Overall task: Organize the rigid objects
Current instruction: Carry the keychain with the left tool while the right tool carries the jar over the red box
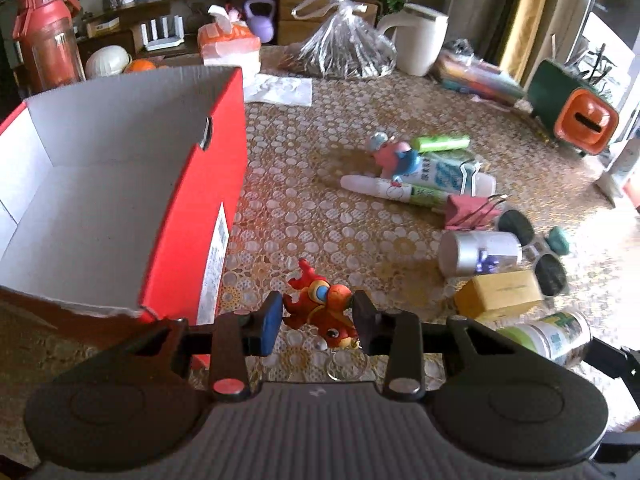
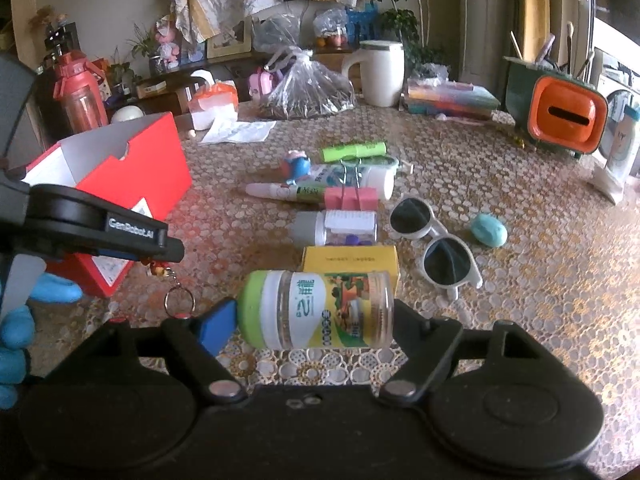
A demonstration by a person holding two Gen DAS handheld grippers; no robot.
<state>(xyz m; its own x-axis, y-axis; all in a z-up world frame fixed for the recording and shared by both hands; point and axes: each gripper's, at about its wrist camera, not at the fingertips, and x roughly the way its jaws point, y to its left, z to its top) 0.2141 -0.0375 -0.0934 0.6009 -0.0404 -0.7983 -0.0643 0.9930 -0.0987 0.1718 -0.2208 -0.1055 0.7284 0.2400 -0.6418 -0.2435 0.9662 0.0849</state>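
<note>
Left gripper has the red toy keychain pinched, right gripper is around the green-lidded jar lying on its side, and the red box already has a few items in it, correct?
Not quite: the red box is empty, as the left wrist view shows only bare white interior. The left gripper does pinch the red toy keychain, and the right gripper is around the green-lidded jar lying on its side.

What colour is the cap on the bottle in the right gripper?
Light green, on the bottle; clearest in the right wrist view.

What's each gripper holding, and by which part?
Left gripper: red toy keychain, by its sides. Right gripper: jar, sideways, by cap and base ends.
</note>
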